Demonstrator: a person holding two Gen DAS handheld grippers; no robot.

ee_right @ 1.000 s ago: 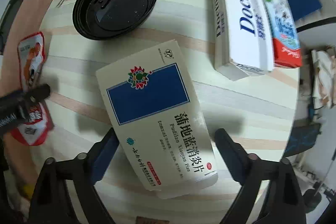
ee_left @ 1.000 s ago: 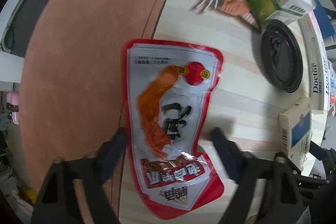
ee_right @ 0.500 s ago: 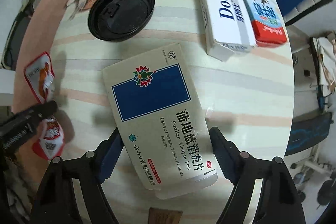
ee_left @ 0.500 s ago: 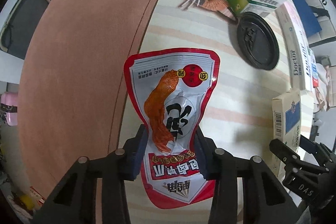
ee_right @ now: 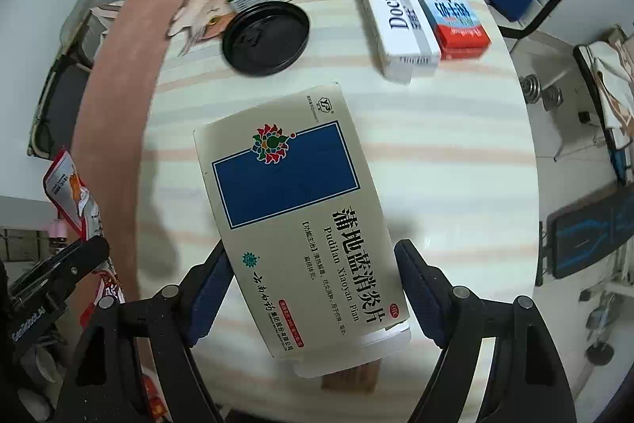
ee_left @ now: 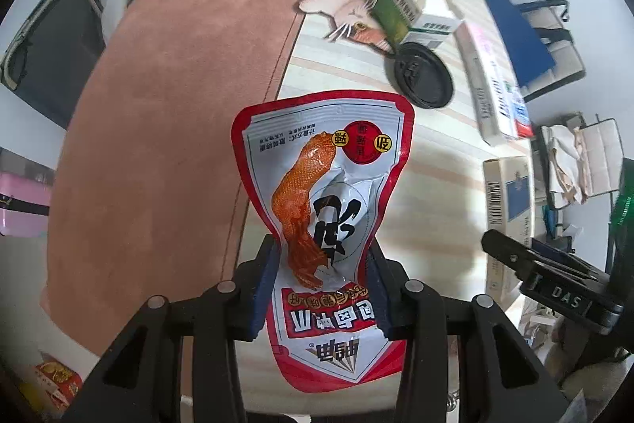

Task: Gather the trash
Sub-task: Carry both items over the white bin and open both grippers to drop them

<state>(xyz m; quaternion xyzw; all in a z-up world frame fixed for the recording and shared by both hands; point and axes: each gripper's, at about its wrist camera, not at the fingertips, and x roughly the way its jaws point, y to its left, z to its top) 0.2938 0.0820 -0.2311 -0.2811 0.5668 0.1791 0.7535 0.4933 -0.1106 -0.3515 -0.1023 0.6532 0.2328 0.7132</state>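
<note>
My left tool (ee_left: 321, 288) pinches the snack wrapper (ee_left: 323, 209) at its waist, so it hangs clear of the worktop (ee_left: 436, 161). My right tool (ee_right: 313, 288) clamps the medicine box (ee_right: 301, 217), lifted likewise; more litter waits at twelve o'clock.
</note>
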